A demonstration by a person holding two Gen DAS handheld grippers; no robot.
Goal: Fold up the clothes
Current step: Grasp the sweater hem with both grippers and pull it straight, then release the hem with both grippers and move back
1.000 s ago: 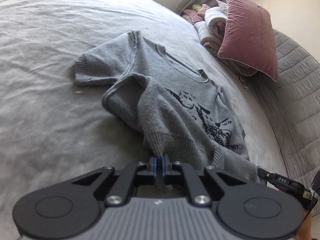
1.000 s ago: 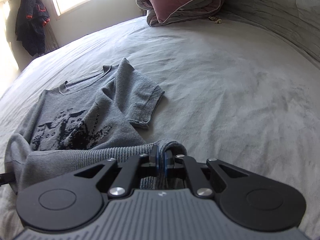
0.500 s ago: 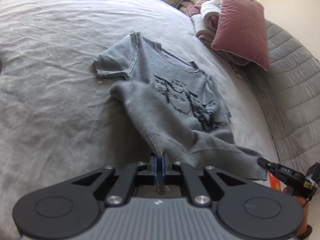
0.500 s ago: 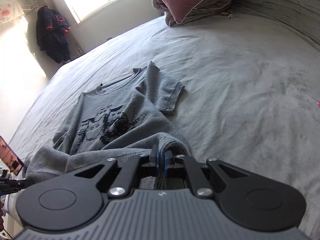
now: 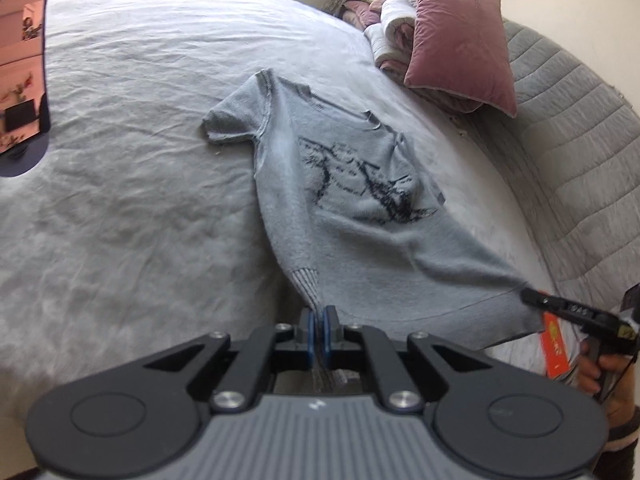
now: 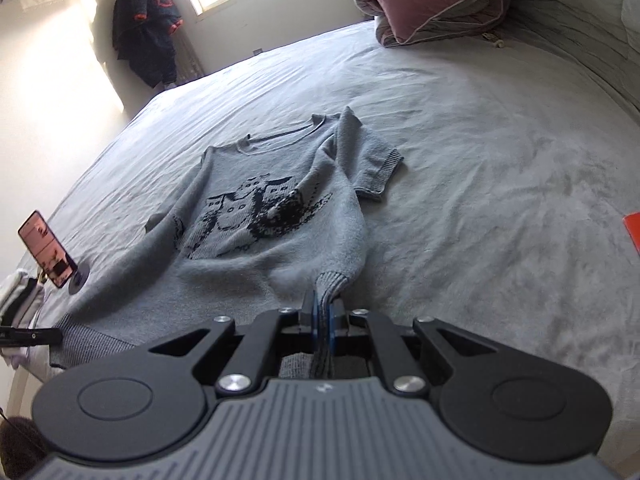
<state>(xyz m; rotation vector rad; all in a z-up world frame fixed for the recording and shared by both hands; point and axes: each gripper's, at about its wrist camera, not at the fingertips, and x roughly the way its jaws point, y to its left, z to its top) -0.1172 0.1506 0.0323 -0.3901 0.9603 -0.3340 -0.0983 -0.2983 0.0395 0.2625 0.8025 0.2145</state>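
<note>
Pinching the ribbed hem at both corners, we have the left hand-held gripper clamped on one corner of the grey sweater and the right hand-held gripper clamped on the other, each with knit bunched between its narrow blue pads.

Compared with a second ago, the change is plain: the body of the sweater was slumped in a rumpled heap near the hem, with one side rolled over on itself. Now it is drawn out long and mostly flat on the bed, collar toward the pink pillow, hem toward us and lifted off the sheet. We judge this to be the spreading step, nearly done, with the actual fold not yet begun.

The left wrist view shows the right hand-held gripper's tip biting the far hem corner, the hand behind it, and the sleeve on the side away from the pillow lying flat. It blurs the print. The right wrist view shows the print sharply, and shows that the sleeve on its side is creased and partly folded over the shoulder, which we would want smoothed. It also shows a phone on a stand beside the sweater, on the side away from the pillow.
</note>
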